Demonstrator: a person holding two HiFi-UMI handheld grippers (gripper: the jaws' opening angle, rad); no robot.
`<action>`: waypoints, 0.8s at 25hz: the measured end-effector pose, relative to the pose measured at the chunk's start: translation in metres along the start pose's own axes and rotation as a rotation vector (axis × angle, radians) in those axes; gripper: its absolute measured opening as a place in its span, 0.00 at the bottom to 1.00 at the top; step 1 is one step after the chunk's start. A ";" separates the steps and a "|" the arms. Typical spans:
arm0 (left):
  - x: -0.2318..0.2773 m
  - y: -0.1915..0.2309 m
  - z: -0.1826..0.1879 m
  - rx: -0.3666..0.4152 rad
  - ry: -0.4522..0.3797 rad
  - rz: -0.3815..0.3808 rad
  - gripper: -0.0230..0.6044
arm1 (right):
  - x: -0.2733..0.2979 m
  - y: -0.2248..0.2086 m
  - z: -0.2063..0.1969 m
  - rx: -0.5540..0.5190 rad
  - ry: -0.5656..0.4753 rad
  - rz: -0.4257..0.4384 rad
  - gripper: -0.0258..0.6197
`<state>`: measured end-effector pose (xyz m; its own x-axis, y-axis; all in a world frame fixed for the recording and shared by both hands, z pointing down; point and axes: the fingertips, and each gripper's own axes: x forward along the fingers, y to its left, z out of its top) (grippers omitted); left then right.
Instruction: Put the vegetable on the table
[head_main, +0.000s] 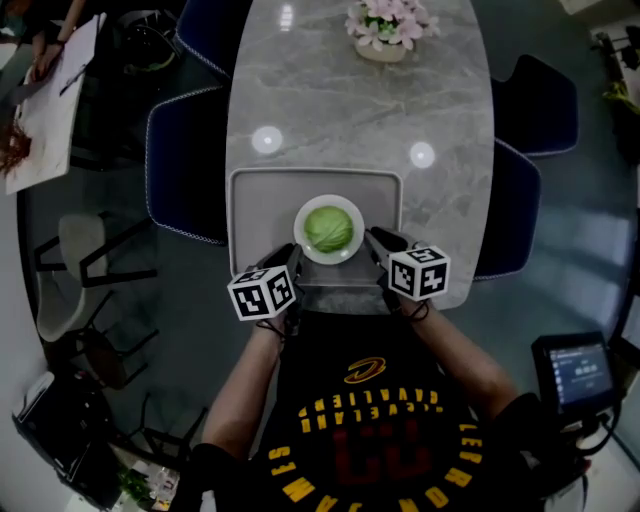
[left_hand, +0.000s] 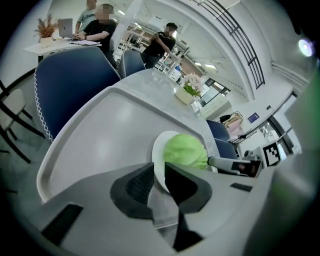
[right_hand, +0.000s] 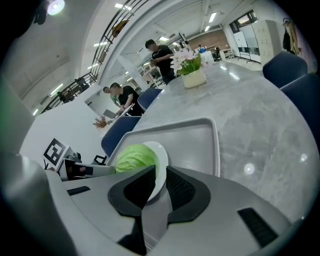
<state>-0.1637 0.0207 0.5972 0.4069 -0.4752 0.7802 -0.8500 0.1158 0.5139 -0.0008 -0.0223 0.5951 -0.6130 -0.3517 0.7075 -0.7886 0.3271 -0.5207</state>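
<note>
- The vegetable (head_main: 328, 228), a round pale-green head, lies on a white plate (head_main: 303, 243).
- The plate is over the near half of a grey tray (head_main: 262, 200). The tray lies on the near end of the marble table (head_main: 350, 110).
- Left gripper (head_main: 294, 258): the jaws are drawn in to a narrow gap, with the left rim of the plate pinched between them. The left gripper view confirms the rim between the pads.
- Right gripper (head_main: 375, 240): the jaws are likewise closed to a narrow gap, clamping the right rim of the plate.
- No view shows whether the plate rests on the tray or is raised just clear of it.
- Progress: the two-sided grasp looks complete. The transfer has not happened, as the plate is not yet on bare tabletop.
- Remaining, as judged: move the plate level past the tray lip, set it on the open marble short of the flower pot (head_main: 385, 30), then open both sets of jaws.
</note>
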 end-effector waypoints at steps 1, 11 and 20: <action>0.000 0.002 -0.001 -0.005 0.006 0.006 0.13 | 0.001 0.001 -0.003 0.008 0.011 0.000 0.14; -0.006 0.018 -0.004 -0.061 0.044 0.001 0.13 | 0.010 0.014 -0.012 0.042 0.053 0.002 0.14; -0.005 0.009 -0.006 -0.082 0.063 -0.063 0.13 | 0.012 0.019 -0.016 0.070 0.068 0.004 0.14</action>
<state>-0.1717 0.0294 0.6005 0.4811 -0.4279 0.7651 -0.7929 0.1598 0.5880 -0.0225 -0.0060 0.6010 -0.6136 -0.2894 0.7347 -0.7888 0.2654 -0.5543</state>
